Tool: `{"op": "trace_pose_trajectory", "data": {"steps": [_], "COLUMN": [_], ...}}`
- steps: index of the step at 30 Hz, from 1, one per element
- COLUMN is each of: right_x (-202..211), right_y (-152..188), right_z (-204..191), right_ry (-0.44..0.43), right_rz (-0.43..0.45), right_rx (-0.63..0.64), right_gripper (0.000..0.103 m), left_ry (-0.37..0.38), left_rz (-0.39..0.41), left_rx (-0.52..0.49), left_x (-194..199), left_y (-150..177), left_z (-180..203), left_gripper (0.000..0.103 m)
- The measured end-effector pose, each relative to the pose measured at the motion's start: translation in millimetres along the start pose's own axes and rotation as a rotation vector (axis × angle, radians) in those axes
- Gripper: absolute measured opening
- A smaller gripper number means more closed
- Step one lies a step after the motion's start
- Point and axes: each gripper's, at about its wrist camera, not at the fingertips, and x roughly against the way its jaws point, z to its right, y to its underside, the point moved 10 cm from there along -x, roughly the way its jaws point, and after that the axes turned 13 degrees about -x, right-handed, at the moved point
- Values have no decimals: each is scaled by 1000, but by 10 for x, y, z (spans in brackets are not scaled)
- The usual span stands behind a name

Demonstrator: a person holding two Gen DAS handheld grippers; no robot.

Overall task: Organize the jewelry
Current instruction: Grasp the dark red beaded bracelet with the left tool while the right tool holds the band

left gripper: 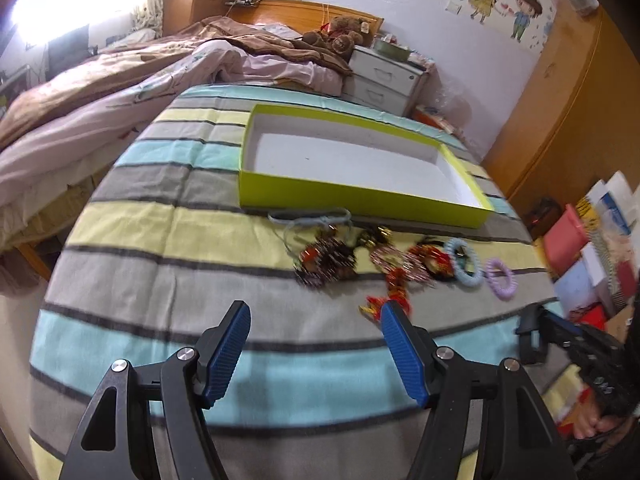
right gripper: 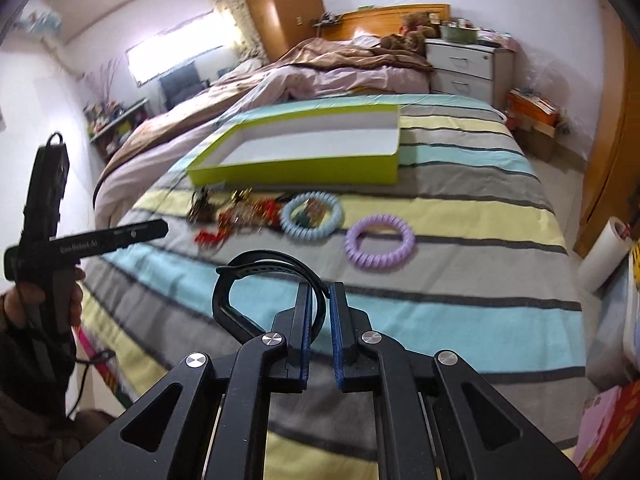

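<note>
**Black band clamped in the right gripper, the other jewelry lying before the green box**

The right gripper (right gripper: pixel 319 312) has its blue pads closed on a black band (right gripper: pixel 256 276), which curls up and to the left above the striped bedcover (right gripper: pixel 460 208). The left gripper (left gripper: pixel 316 340) hangs over the same cover with its fingers wide apart and nothing between them.

The rest of the jewelry lies on a yellow stripe of the cover, just in front of the green box (left gripper: pixel 360 194). The box is shallow, white inside, and nothing is seen in it. From the right wrist view, a purple coil ring (right gripper: pixel 379 243) lies alone at the right. A pale blue coil ring (right gripper: pixel 311 213) is near it at the left, with a small colourful piece inside its circle. Further left is a blurred heap of red and gold pieces (right gripper: pixel 236 216); the single items there cannot be told apart. In the left wrist view a thin grey cord (left gripper: pixel 308 218) lies beside this heap, close to the box wall.

Behind the box is a rumpled pink and brown quilt (right gripper: pixel 320 68), a white drawer cabinet (right gripper: pixel 468 66) and a brown teddy bear (left gripper: pixel 336 36) at the headboard.
</note>
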Motion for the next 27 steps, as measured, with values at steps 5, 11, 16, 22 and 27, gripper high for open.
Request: {"op": "trace_pose_trajectory", "data": {"steps": [5, 11, 16, 22, 27], "right_x": [-42, -94, -122, -134, -112], "right_y": [-99, -188, -217, -236, -255], "right_z": [22, 39, 53, 55, 53], "right_ry": [-7, -7, -6, -8, -11], "right_rz": [9, 18, 22, 26, 34], "right_rx": [-31, -54, -64, -75, -82], "right_gripper": [9, 9, 9, 9, 9], "left_ry": [-32, -66, -71, -78, -70], "left_rz": [7, -14, -41, -46, -41], "left_rx": [-33, -65, -71, -90, -82], "left_x": [-113, -312, -422, -464, -415], "left_y": [-157, -229, -211, -222, -203], "left_z": [42, 106, 139, 151, 138], "left_gripper": [67, 65, 48, 34, 28]}}
